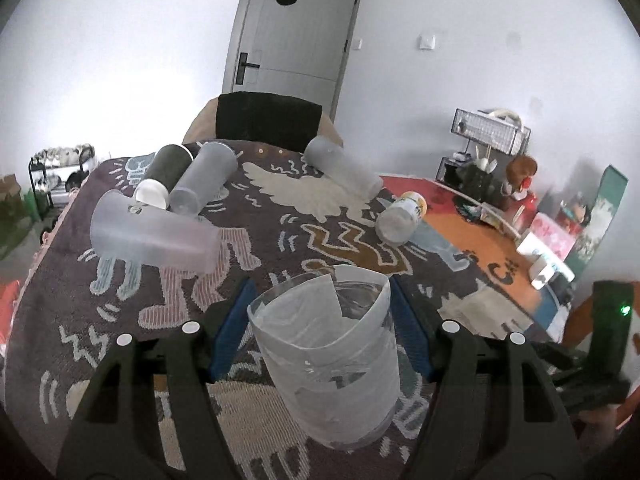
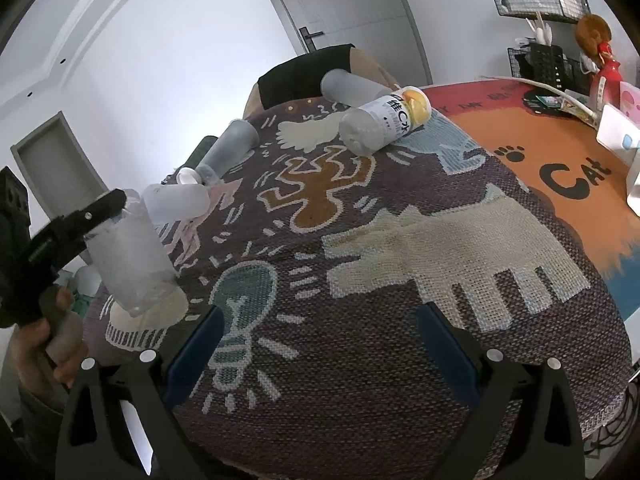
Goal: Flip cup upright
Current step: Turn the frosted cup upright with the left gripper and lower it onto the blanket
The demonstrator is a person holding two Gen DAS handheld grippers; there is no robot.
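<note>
A clear plastic cup with a torn frosted label stands upright, mouth up, on the patterned cloth. My left gripper has its blue pads on both sides of the cup. The right wrist view shows the same cup at the left with the left gripper's black finger across its rim. My right gripper is open and empty above the cloth near the front edge. Several other cups lie on their sides: a frosted one, a grey one, a dark one, another frosted one and a printed one.
The round table carries a dark patterned cloth and an orange mat at the right. White boxes, wire racks and a doll stand at the far right. A chair back stands behind the table.
</note>
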